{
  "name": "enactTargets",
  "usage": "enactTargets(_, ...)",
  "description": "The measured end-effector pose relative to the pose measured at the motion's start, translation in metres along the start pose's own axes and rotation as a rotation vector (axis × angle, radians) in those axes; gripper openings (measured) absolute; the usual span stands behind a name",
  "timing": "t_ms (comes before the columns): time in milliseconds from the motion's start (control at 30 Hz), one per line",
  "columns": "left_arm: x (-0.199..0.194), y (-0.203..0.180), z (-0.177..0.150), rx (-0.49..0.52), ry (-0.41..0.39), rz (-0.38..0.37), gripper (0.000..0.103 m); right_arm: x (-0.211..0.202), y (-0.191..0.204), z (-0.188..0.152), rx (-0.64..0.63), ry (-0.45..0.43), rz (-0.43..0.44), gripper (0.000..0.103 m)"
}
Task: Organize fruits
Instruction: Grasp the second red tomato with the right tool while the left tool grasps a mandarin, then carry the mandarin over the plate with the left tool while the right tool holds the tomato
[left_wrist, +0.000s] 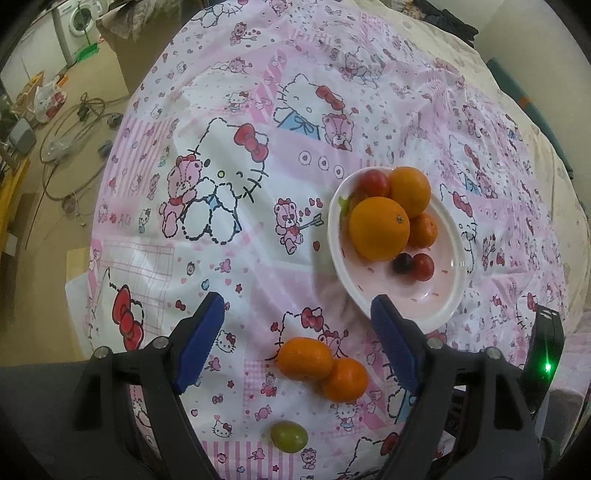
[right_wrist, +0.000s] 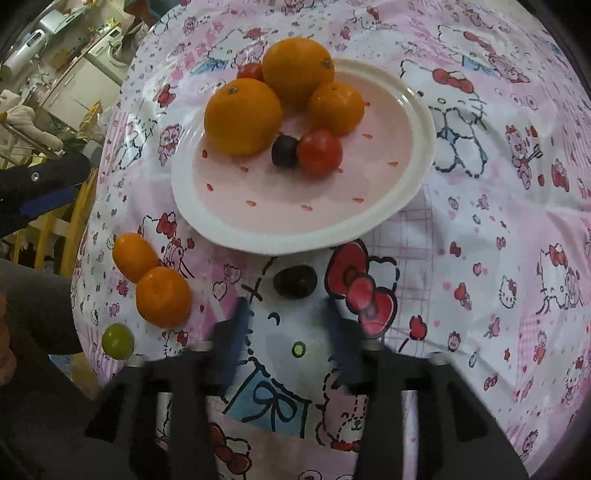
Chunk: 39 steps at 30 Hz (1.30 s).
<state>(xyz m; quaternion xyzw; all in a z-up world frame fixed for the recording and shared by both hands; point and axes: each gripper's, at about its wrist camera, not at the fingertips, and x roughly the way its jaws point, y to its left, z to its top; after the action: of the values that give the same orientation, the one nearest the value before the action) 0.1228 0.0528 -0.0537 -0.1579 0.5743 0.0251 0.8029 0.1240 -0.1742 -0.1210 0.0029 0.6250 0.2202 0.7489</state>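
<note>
Hovering both claws over the tabletop: left claw (left_wrist: 297, 321) released above two mandarins (left_wrist: 322, 368), right claw (right_wrist: 286, 325) parted, empty, near dark grape (right_wrist: 294, 281).

Home: washing machine (left_wrist: 79, 18) beside cluttered floor, cartoon-print cloth (left_wrist: 229, 221) over table, shopping bag (left_wrist: 48, 98).
</note>
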Motion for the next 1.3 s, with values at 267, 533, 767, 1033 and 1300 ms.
enactTargets(267, 0.000, -0.006, 0.002, 0.013, -0.003, -0.006, 0.079, 0.016, 0.012, 0.007, -0.104, -0.016, -0.102, 0.048)
enactTargets(533, 0.010, -0.001, -0.006, 0.049, 0.044, 0.053, 0.079, 0.011, 0.012, 0.005, -0.148, -0.045, -0.119, 0.025)
enactTargets(767, 0.030, 0.005, -0.023, 0.029, 0.151, 0.018, 0.076, -0.027, 0.006, -0.005, -0.095, -0.092, 0.020, 0.025)
enactTargets(1033, 0.045, -0.012, -0.031, 0.065, 0.196, 0.020, 0.058, -0.050, -0.007, -0.005, -0.035, -0.157, 0.040, 0.025)
enactTargets(1300, 0.059, -0.007, -0.031, 0.003, 0.243, 0.028, 0.039, -0.059, -0.009, 0.001, -0.013, -0.191, 0.050, 0.025)
